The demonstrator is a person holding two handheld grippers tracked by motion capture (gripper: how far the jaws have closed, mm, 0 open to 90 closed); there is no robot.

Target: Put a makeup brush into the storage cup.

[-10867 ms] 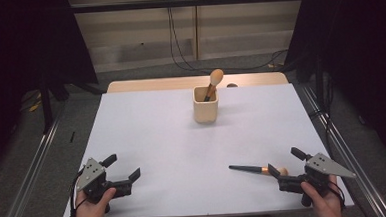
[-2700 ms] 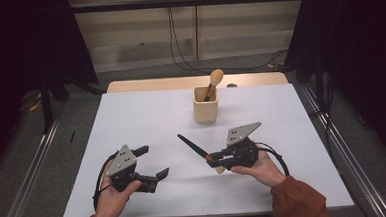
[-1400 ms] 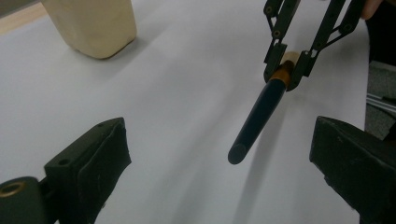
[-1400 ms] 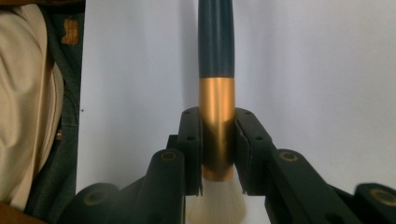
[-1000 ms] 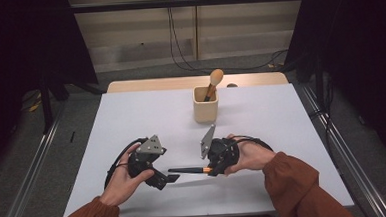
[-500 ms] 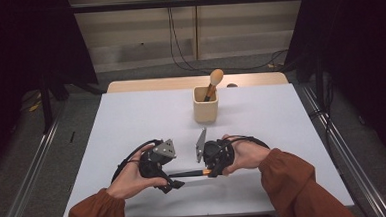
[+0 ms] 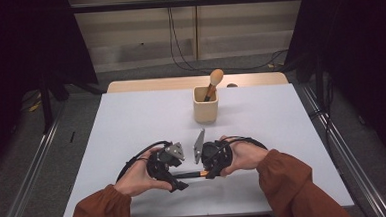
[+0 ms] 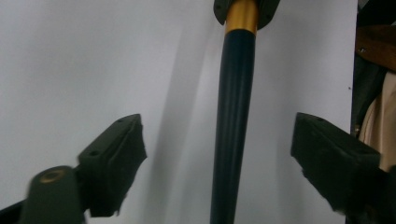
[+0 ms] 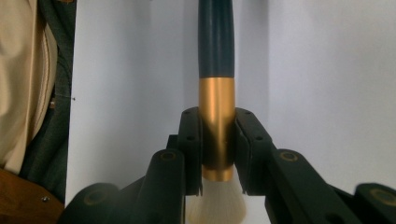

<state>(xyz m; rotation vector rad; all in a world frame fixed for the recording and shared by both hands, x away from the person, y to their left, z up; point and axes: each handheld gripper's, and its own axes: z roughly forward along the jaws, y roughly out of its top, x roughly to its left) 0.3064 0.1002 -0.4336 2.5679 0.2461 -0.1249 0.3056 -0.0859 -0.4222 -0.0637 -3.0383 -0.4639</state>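
The makeup brush (image 9: 216,88) lies level just above the white counter (image 7: 131,121), near its front edge between the two hands, its gold ferrule pinched between the fingers (image 9: 189,144) of the right gripper (image 7: 212,171), with the pale bristles just behind that grip. The dark handle runs out between the fingers (image 8: 114,161) of the left gripper (image 7: 177,182), which stand spread on either side without touching it and have just been closing toward it. The likely trouble is a handover that slips: the handle is smooth, round and tapered, so fingers meeting it off-centre could roll it or push it sideways. If the right gripper lets go before the left one pinches firmly, the brush may drop onto the counter. The beige cup (image 7: 205,104), holding a second brush (image 7: 213,82), stands well apart.
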